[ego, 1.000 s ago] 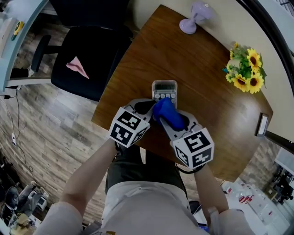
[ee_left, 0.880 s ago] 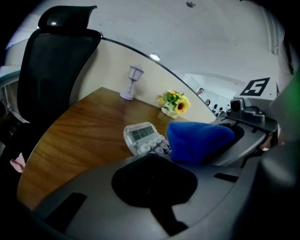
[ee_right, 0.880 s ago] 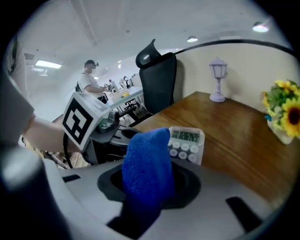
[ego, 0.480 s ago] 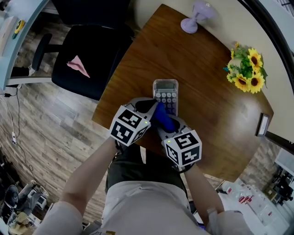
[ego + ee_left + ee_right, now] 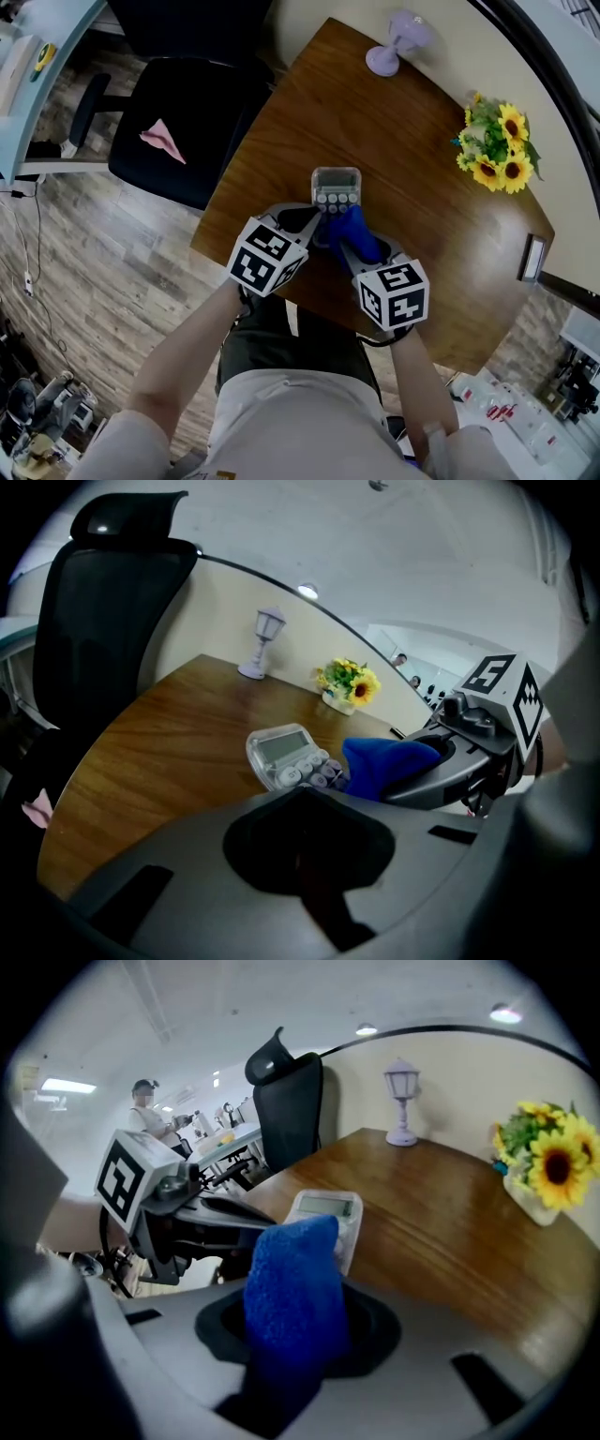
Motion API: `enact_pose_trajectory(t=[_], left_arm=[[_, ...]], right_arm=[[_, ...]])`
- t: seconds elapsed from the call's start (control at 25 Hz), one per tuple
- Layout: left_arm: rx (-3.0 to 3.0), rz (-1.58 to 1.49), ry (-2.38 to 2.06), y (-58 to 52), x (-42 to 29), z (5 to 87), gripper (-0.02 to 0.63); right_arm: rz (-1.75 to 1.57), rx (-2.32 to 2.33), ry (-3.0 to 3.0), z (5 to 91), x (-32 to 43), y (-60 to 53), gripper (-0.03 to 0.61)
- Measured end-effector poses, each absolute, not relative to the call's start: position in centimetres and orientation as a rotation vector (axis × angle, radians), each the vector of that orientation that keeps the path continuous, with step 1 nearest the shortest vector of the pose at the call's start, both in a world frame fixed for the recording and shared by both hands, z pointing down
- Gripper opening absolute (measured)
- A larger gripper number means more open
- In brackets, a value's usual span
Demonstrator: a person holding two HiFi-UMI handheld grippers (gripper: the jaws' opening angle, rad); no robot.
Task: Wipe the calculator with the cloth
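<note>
A grey calculator (image 5: 336, 186) lies on the brown table (image 5: 412, 169), display end away from me. My right gripper (image 5: 340, 234) is shut on a blue cloth (image 5: 361, 239), which rests over the calculator's lower keys; the cloth (image 5: 292, 1288) fills its jaws, and the calculator (image 5: 323, 1213) shows just beyond. My left gripper (image 5: 305, 223) sits at the calculator's near left corner. Its jaws look shut in the left gripper view, where the calculator (image 5: 286, 755) and cloth (image 5: 384, 764) lie just ahead. The calculator's near end is hidden, so contact there cannot be told.
A purple lamp (image 5: 398, 37) stands at the table's far corner and sunflowers (image 5: 495, 145) at the right. A small dark frame (image 5: 532, 258) stands near the right edge. A black chair (image 5: 178, 122) holding a pink item (image 5: 161, 139) is left of the table.
The right gripper drew the cloth back toward me, baring more keys, then pushed it forward again over the keys. The left gripper and the calculator stayed put.
</note>
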State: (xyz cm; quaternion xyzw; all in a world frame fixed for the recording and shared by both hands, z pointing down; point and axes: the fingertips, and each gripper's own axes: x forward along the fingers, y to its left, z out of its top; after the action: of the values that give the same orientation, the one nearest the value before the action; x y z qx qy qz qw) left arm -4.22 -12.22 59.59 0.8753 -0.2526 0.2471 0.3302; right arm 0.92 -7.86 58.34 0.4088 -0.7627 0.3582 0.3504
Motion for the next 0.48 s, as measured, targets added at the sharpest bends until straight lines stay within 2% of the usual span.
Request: enact_pose_trajectory(t=[0.28,0.48], left_arm=[[2.208,0.641,-0.729,-12.1,-4.6,59.8,0.002],[2.181,0.709,-0.776,-11.6,-6.2,58.9,0.002]], right_arm=[[0.9,1.158,-1.86,58.1,5.6,-8.6,0.13],[0.843,1.214,-1.922,54.6,6.1,-10.6,0.13]])
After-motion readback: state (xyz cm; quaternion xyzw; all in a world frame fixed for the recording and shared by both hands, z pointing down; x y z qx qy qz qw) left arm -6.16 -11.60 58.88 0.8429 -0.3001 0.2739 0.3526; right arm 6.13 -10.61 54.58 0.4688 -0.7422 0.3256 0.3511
